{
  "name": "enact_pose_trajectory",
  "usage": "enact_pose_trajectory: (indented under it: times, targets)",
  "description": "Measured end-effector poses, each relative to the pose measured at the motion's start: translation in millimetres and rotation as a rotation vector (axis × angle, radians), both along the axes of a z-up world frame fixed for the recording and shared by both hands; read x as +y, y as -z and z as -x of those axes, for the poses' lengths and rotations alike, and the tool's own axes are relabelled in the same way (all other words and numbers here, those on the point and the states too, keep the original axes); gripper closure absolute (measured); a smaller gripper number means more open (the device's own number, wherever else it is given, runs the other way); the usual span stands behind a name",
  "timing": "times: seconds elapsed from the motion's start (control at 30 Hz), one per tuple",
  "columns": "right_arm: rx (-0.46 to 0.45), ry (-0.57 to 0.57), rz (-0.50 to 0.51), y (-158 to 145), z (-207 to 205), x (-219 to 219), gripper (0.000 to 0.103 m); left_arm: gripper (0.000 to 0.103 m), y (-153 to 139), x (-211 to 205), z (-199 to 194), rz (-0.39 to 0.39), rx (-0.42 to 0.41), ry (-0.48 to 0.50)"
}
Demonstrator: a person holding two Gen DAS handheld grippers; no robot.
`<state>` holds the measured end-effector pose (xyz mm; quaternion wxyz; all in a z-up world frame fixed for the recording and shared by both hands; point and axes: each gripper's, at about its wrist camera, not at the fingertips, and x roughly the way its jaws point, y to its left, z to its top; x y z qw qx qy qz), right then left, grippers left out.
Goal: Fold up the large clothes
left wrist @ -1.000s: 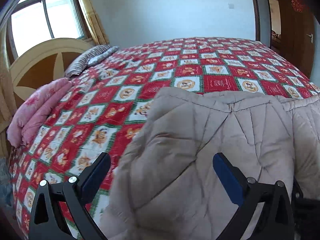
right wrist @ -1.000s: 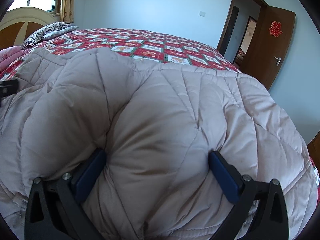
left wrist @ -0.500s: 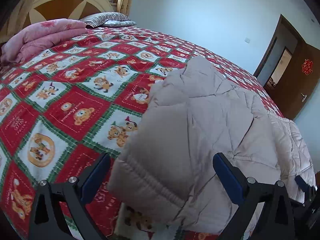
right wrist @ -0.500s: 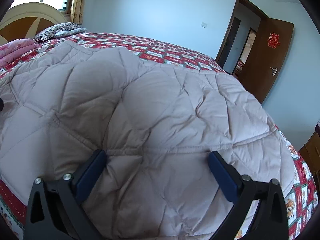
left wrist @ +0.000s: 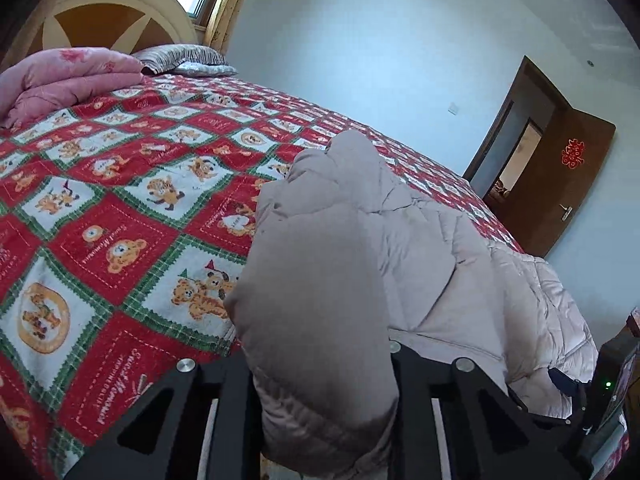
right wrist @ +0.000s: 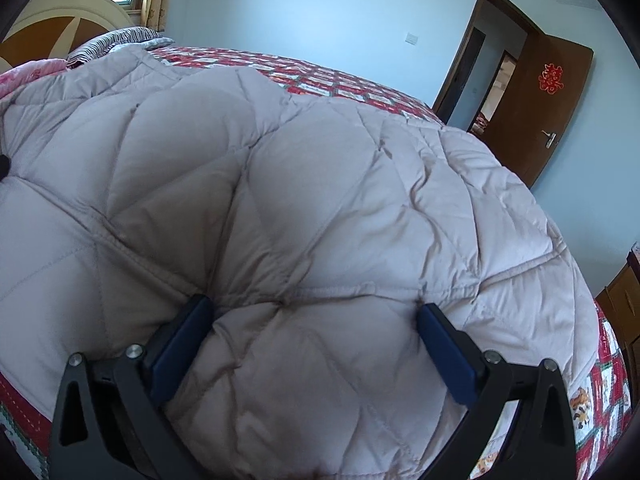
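Closing my left gripper [left wrist: 320,364], I have its jaws pinching a bunched edge of the beige quilted coat [left wrist: 420,248], which lies on the bed [left wrist: 120,208] near its foot. My right gripper [right wrist: 312,344] stands wide open, coat bulging between the jaws, not clamped. I'd judge both edges need firm bites before lifting, or the padding slips out.

Premises presenting as a home bedroom. A large bed [left wrist: 120,208] is occupying most of the room, wearing a red bear-patterned quilt cover. An arched wooden headboard [left wrist: 108,16], a striped pillow [left wrist: 180,58] and folded pink bedding [left wrist: 68,76] are sitting at its far left. A brown door [left wrist: 568,188] is standing open at right.
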<state>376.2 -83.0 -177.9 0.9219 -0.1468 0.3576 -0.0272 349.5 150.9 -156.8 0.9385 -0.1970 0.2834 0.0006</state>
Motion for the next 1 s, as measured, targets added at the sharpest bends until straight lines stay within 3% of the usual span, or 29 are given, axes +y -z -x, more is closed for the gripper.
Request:
enact_pose_trajectory:
  times: [0.17,0.33,0.53,0.8,0.9,1.0]
  targets:
    - [-0.015,-0.05,0.042,0.1,20.1,27.9,0.005,0.088,-54.8,-13.2,47.0,-0.123,-0.146,0.029]
    - [0.019,-0.193,-0.022,-22.0,39.4,40.5,0.008,0.089,-103.4,-23.0,75.1,-0.276,-0.245,0.058]
    - [-0.099,-0.08,-0.074,-56.0,43.9,-14.8,0.002,0.089,-138.2,-77.5,66.5,-0.408,-0.316,0.197]
    - [-0.078,0.174,-0.119,-50.3,23.5,-99.8,0.002,0.089,-138.5,-186.9,36.1,-0.44,-0.363,0.5]
    - [-0.074,0.218,-0.141,-46.5,24.8,-119.1,0.002,0.089,-123.9,-226.1,22.7,-0.44,-0.34,0.621]
    - [-0.073,0.226,-0.149,-42.8,37.2,-129.6,0.0,0.089,-102.1,-261.6,14.2,-0.5,-0.311,0.712]
